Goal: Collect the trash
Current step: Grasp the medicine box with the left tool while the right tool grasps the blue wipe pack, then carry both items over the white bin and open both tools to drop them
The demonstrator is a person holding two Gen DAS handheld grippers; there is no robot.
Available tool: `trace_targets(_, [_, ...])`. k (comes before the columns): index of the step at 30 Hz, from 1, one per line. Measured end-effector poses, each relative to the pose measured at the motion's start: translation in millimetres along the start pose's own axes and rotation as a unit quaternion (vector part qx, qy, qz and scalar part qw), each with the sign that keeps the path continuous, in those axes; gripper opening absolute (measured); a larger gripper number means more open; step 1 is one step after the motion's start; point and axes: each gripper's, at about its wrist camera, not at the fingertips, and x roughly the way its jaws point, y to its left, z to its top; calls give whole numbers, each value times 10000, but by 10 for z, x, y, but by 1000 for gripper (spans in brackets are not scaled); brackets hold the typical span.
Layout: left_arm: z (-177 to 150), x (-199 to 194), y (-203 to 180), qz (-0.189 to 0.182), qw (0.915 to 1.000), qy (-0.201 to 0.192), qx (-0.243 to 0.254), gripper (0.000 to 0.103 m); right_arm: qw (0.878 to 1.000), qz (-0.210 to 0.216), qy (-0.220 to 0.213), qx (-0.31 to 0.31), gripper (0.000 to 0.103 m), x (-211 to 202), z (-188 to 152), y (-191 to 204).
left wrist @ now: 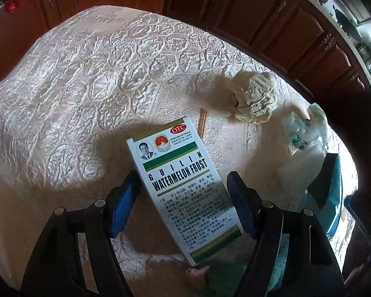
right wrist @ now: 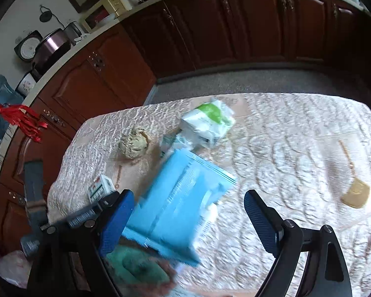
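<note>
A white and green medicine box (left wrist: 183, 188) marked Watermelon Frost lies on the cream embossed tablecloth (left wrist: 74, 86), between the open fingers of my left gripper (left wrist: 180, 198). The same box shows small at the left in the right wrist view (right wrist: 101, 188). A crumpled paper ball (left wrist: 254, 96) lies beyond it, also seen in the right wrist view (right wrist: 134, 143). A light blue package (right wrist: 178, 208), blurred, is tilted between the open fingers of my right gripper (right wrist: 188, 212), near its left finger. A white and green plastic wrapper (right wrist: 207, 123) lies behind the package.
Dark wooden cabinets (right wrist: 210, 29) stand behind the table, with a counter of bottles and appliances above. A tan stain or flat scrap (right wrist: 356, 193) lies at the right of the cloth. A clear printed wrapper (left wrist: 301, 133) lies at the right. The table edge is close on the left.
</note>
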Motion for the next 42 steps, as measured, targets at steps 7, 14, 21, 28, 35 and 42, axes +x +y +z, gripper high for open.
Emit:
trace_targets(7, [-20,7,21,-94,9999,41,72,71,9991,56,378,191,74,303,20,-26])
trace_targets(14, [-79,-126,134,-212,9997,55,147,63,9992,311,241,11,46,98,-110,-163])
trace_targets(21, [-111,-589,106,-383,9981,-306,371,60,9992,178,-265,-240,45,-457,-261,-280])
trace_targets(28, [-223,-965,-208,-558,9925,-655,867,58,9978,18,-571,-340,45,-844,-412,-406])
trace_targets(35, [-356,-1155,-625,-679,9858,-811,1307,56,9964,-160,-777,-313,45,-1077,-521,-524])
trace_targets(42, [-486,-1241,-863,-719,9809,-840,1599,55,9957,-229,-857,-249,45,-1200,-574,-606])
